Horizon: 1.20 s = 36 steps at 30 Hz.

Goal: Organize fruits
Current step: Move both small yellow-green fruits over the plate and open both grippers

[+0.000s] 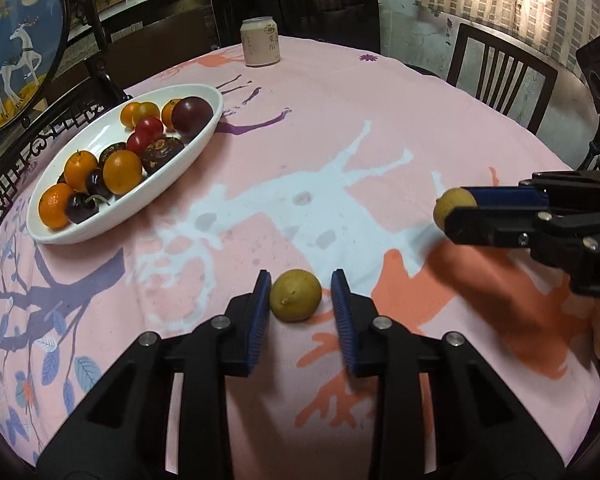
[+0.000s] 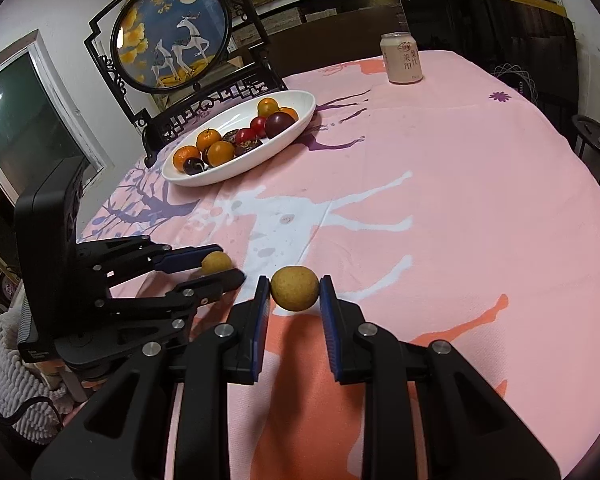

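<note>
You have a drink can (image 1: 260, 42) standing upright at the far edge of the table (image 1: 440, 120), on its pink deer-print cloth. Behind the left side stands a round deer painting (image 2: 172, 36) in a black carved frame. A dark wooden chair (image 1: 500, 76) sits beyond the table's right edge.

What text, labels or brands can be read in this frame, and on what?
"茉白" is my best reading of the large characters on the beige can; it is uncertain.
The can's round logo and small print are too blurred to read.
Right gripper housing: cut-off lettering, unreadable.
</note>
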### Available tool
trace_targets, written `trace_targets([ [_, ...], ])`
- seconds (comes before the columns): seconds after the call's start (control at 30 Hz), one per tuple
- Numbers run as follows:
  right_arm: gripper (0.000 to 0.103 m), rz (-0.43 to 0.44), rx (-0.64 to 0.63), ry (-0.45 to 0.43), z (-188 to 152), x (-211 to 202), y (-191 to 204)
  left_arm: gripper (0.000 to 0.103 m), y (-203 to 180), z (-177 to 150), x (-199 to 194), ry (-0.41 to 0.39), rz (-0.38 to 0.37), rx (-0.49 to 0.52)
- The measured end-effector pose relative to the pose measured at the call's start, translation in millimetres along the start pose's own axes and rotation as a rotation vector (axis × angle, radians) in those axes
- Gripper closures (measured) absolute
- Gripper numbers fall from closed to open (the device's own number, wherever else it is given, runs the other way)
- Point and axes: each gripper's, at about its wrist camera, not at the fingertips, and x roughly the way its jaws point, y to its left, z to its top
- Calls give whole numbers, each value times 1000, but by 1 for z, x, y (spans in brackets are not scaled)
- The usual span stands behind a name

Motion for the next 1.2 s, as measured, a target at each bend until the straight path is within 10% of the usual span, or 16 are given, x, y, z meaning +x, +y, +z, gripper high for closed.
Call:
trace_targets([
  [0.37, 78, 3, 0, 43, 4, 10, 2, 78, 58, -1, -38, -83, 53, -187],
  [0.6, 78, -39, -116, -35, 88, 17, 49, 78, 146, 48, -71, -172, 222, -334],
  [1.07, 77, -40, -120, 16, 176, 160, 87, 73, 219, 86, 13, -92, 275, -442],
  [1.13, 71, -34, -131, 29, 174, 165, 86, 49, 223, 85, 17, -92, 281, -463],
  [1.2, 44, -30, -120, 11, 176, 160, 83, 45, 222, 85, 17, -97, 283, -464],
])
